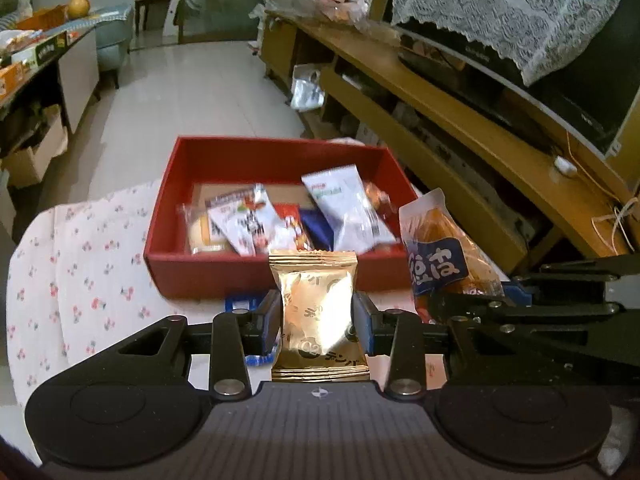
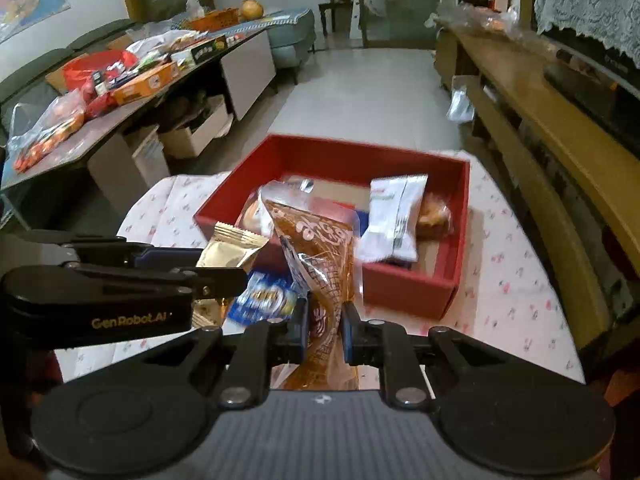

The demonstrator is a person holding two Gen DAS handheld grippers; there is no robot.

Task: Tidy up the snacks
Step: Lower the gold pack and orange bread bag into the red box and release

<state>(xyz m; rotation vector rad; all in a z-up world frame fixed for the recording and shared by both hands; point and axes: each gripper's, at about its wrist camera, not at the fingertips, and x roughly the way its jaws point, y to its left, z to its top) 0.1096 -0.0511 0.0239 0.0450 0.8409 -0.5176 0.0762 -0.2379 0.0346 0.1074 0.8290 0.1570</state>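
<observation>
left gripper clamped on crinkly gold foil snack packet, just short of open red cardboard box | right gripper pinching clear orange-printed bread bag | risk: side-by-side grippers collide at near wall; limp bag snags rim

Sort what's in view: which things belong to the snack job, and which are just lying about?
Job: gold packet in left gripper; orange bag in right gripper; red box; blue packet.

Lying about: TV, wooden stand, cluttered side table.
</observation>
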